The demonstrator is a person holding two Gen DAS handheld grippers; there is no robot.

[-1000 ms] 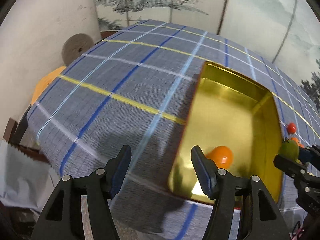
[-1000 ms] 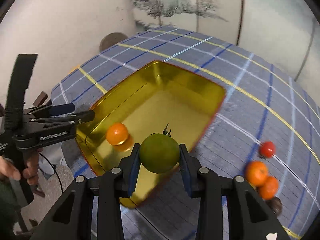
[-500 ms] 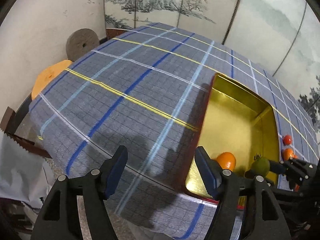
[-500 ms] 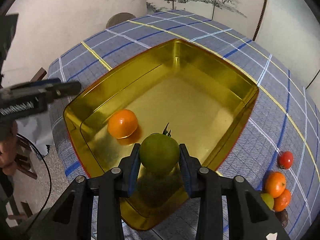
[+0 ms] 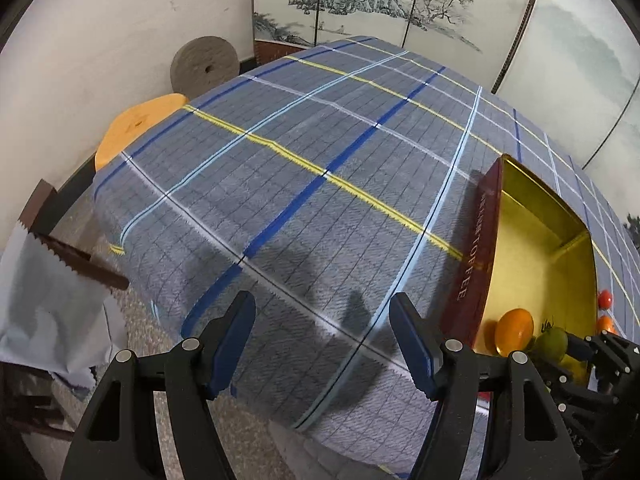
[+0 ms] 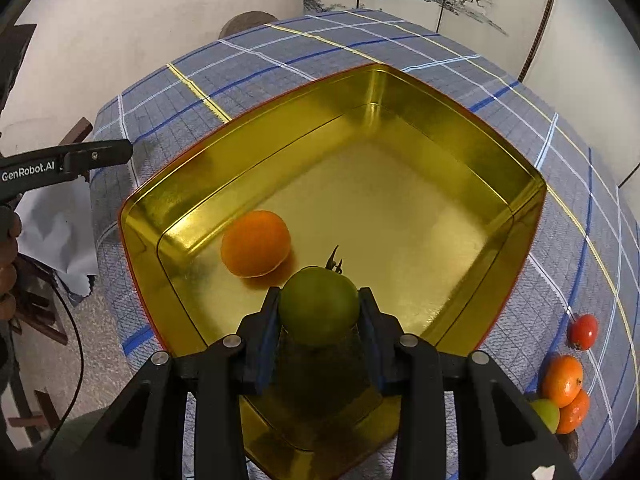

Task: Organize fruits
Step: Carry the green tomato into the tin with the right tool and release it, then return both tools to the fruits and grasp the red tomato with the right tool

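— Right wrist view: our right gripper [image 6: 319, 312] pinches a smooth green tomato [image 6: 319, 304] over the shiny gold tin [image 6: 500, 152], beside a round orange [image 6: 256, 243].
— Left wrist view alone shows our left gripper [image 5: 322, 344] spread above checked cloth [image 5: 304, 184].

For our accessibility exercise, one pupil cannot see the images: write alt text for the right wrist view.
The right gripper holds a green tomato between its fingers, above a gold tin containing one orange fruit. The tin sits on a blue plaid tablecloth; a red tomato and more small fruits lie to its right.
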